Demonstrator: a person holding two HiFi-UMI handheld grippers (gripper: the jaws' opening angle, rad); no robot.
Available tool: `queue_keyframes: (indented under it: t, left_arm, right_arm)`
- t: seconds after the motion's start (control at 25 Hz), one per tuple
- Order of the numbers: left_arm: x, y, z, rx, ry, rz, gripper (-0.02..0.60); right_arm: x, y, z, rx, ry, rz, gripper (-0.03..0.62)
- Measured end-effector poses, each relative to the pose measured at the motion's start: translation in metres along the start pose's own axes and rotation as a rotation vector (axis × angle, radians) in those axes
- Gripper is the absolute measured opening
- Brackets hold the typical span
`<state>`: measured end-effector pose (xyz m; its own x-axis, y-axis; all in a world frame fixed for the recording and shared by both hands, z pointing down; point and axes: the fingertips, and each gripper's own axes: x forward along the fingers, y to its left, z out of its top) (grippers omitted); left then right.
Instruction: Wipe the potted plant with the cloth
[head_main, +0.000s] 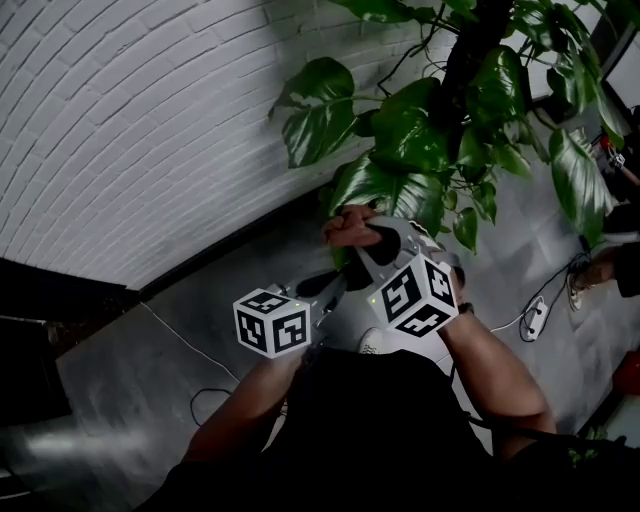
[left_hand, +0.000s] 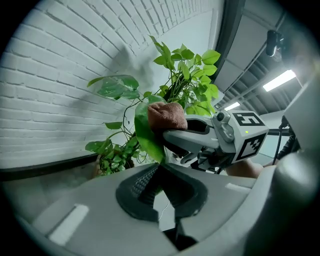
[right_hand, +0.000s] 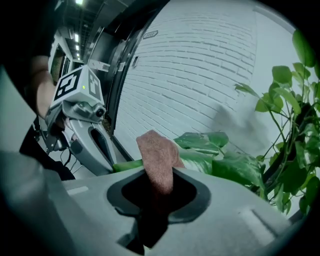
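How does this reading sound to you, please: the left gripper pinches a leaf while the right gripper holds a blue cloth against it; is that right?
Not quite: the cloth is brown, not blue, as the right gripper view shows. The rest holds: the left gripper pinches a leaf while the right gripper holds the cloth against it.

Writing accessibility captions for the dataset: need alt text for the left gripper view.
The left gripper, jaws shut on a green leaf, holds it upright. The right gripper, shut on a brown cloth, holds the cloth against the leaf's upper part. Behind them are the potted plant and a white brick wall.
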<state>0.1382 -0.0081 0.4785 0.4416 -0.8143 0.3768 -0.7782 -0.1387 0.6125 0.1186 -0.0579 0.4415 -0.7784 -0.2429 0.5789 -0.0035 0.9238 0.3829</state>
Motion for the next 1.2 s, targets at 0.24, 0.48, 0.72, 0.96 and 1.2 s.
queue_keyframes:
  t: [0.24,0.48,0.72,0.96,1.2]
  left_arm:
    - [0.000,0.000,0.002,0.020,0.008,0.009,0.017]
    - [0.000,0.001,0.004,0.036,0.021,0.024,0.017]
    - [0.000,0.001,0.002,0.010,0.025,0.017,0.017]
    - [0.002,0.000,0.001,-0.084,0.004,-0.029,0.017]
    - [-0.004,0.004,0.007,-0.136,-0.041,-0.032,0.017]
  right_arm:
    - [-0.011,0.019,0.008,0.041,-0.042,0.044,0.071]
    - [-0.019,0.037,0.004,0.100,-0.062,0.088,0.070]
    - [-0.026,0.056,0.004,0.129,-0.076,0.121,0.071]
    - [-0.033,0.063,0.005,0.149,-0.112,0.159,0.070]
    - [-0.059,-0.006,-0.011,0.110,-0.129,-0.005,0.070]
